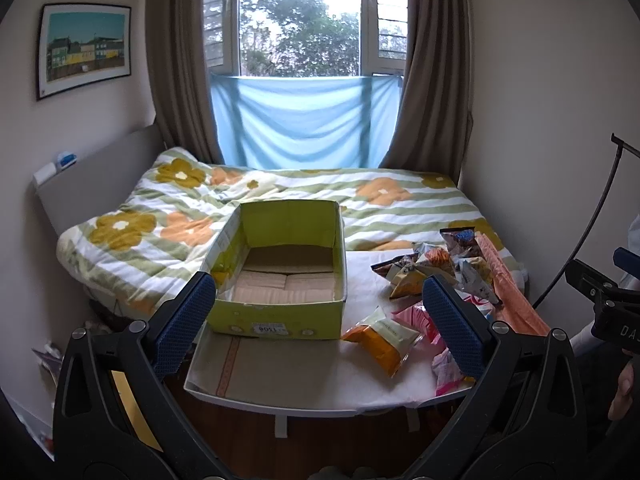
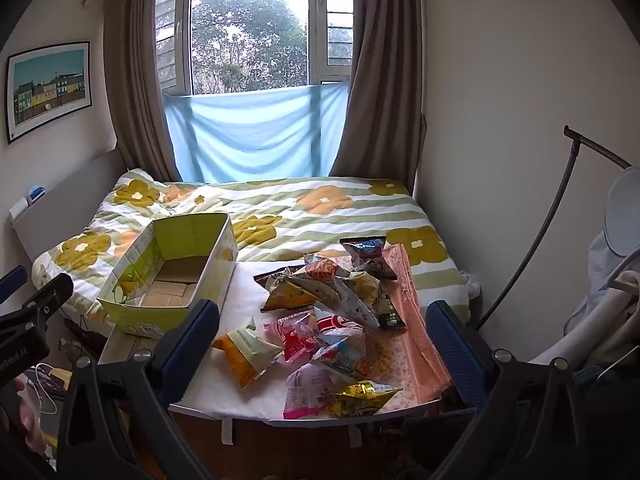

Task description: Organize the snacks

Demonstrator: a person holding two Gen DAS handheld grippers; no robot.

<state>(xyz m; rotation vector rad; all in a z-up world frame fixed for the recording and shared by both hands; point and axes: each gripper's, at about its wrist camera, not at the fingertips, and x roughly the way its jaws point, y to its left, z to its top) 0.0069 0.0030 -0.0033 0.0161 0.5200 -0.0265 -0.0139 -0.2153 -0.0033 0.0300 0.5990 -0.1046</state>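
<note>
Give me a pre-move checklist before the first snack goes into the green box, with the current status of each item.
1. Green box open at the top with no snacks inside: ok.
2. Left gripper open, nothing between its fingers: ok.
3. Right gripper open, nothing between its fingers: ok.
4. Snack pile on the table to the right of the box: ok.
5. Orange and white packet lies apart from the pile, nearest the box, probably the easiest first pick: ok.
6. Pink packet and gold packet lie close to the table's front edge and could slip off if nudged: not ok.
</note>
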